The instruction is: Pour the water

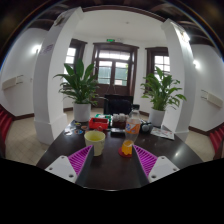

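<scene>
On a dark round table (pixel 112 168) stands a yellow-green cup (pixel 95 142), just ahead of my left finger. An orange bottle-like thing (pixel 127 148) with a red base stands ahead of my right finger. My gripper (pixel 112 163) is open, its magenta pads (pixel 79 159) spread wide with nothing between them. Both objects lie beyond the fingertips, apart from them.
Further back on the table are a red container (pixel 98 124), a tall orange glass (pixel 133 126) and several small items. Two large potted plants (pixel 80 88) flank a wooden door (pixel 114 72). White pillars (pixel 58 70) stand at either side.
</scene>
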Demonstrator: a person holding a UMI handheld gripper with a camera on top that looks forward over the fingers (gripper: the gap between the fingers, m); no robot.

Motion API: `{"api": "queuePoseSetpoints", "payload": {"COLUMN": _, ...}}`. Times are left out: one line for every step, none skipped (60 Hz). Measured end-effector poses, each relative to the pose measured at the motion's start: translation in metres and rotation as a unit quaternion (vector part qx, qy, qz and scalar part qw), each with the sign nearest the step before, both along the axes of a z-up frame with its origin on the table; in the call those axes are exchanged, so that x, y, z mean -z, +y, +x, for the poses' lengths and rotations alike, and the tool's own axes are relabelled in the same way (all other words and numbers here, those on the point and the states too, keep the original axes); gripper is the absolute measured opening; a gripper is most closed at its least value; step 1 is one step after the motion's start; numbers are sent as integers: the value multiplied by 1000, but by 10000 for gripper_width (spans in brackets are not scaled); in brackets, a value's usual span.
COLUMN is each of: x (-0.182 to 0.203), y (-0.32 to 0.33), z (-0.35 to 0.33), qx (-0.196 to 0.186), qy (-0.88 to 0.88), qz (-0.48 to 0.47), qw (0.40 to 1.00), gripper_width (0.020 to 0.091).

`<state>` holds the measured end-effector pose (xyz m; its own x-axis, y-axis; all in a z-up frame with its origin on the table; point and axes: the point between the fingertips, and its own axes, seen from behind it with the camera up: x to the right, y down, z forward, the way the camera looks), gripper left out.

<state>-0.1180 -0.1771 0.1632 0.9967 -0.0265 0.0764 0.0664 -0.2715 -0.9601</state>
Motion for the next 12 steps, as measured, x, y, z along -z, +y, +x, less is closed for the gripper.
{"api": "queuePoseSetpoints", "payload": {"x": -1, "y": -1, "z": -2, "qx": -2, "qy": 1, "qz": 1, "qw": 1000, "gripper_width": 762}}
{"api": "queuePoseSetpoints", "payload": {"x": 1, "y": 1, "z": -3, "qx": -3, "qy": 3, "qz": 3, "qw": 1000, "gripper_width": 760}}
{"api": "queuePoseSetpoints", "payload": {"x": 0, "y": 1, "z": -4, "qx": -4, "qy": 5, "qz": 4, "qw": 1000, "gripper_width": 758}}
{"api": "queuePoseSetpoints", "payload": {"x": 0, "y": 1, "z": -5, "qx": -5, "qy": 7, "qz": 4, "qw": 1000, "gripper_width": 760}}
{"api": "queuePoseSetpoints", "payload": {"x": 0, "y": 0, "z": -5, "qx": -5, "qy": 8, "qz": 4, "qw": 1000, "gripper_width": 758}}
{"api": "queuePoseSetpoints", "payload": {"x": -1, "y": 0, "z": -6, "qx": -5, "qy": 10, "qz": 4, "qw": 1000, "gripper_width": 759}}
{"api": "queuePoseSetpoints", "payload": {"x": -1, "y": 0, "z": -6, "qx": -5, "qy": 11, "qz": 4, "qw": 1000, "gripper_width": 760}}
{"api": "queuePoseSetpoints", "payload": {"x": 0, "y": 1, "z": -5, "qx": -4, "qy": 12, "qz": 5, "qw": 1000, "gripper_width": 760}}
{"api": "queuePoseSetpoints", "payload": {"x": -1, "y": 0, "z": -5, "qx": -2, "qy": 13, "qz": 5, "qw": 1000, "gripper_width": 760}}
{"api": "queuePoseSetpoints", "payload": {"x": -1, "y": 0, "z": -4, "qx": -1, "qy": 13, "qz": 4, "qw": 1000, "gripper_width": 762}}
{"api": "queuePoseSetpoints", "payload": {"x": -1, "y": 0, "z": -3, "qx": 0, "qy": 13, "qz": 4, "qw": 1000, "gripper_width": 762}}
{"api": "queuePoseSetpoints", "payload": {"x": 0, "y": -1, "z": -2, "qx": 2, "qy": 13, "qz": 3, "qw": 1000, "gripper_width": 760}}
